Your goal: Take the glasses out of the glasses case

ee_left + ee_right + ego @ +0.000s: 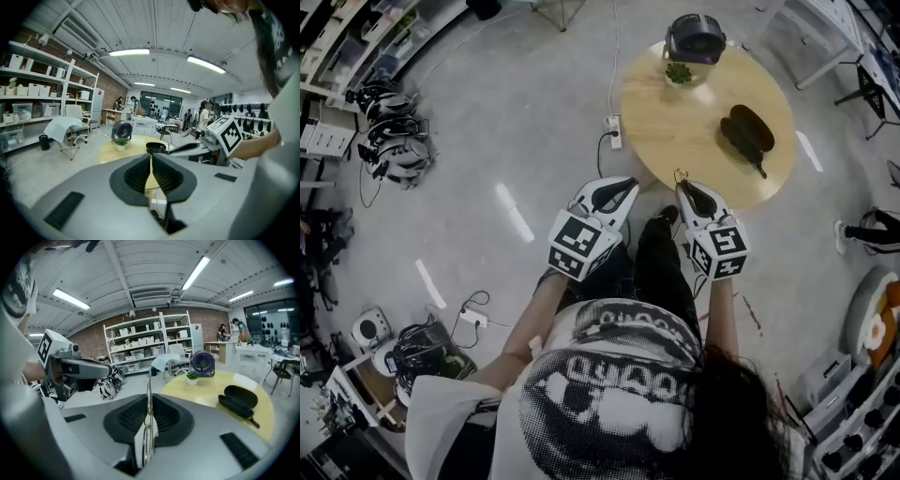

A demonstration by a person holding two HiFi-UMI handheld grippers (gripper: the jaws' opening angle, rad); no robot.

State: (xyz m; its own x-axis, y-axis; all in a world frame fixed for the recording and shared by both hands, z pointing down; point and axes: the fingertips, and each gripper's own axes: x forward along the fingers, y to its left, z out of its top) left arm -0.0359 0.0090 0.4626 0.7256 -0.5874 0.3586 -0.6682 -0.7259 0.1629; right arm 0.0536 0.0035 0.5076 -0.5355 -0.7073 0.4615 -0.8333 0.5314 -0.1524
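A black glasses case (748, 134) lies with its lid up on the right part of a round wooden table (675, 122). I cannot make out any glasses in it. In the right gripper view the case (239, 401) sits ahead and to the right, and in the left gripper view the case (155, 147) is just beyond the jaws. My left gripper (623, 187) and right gripper (684, 187) hang side by side short of the table's near edge. Both have their jaws together with nothing held, as the left gripper (151, 159) and right gripper (149, 380) show in their own views.
A dark desk fan (694, 39) and a small potted plant (679, 73) stand at the table's far side. A power strip (615, 131) and its cable lie on the floor left of the table. Headsets (389, 131) are piled by shelves at far left.
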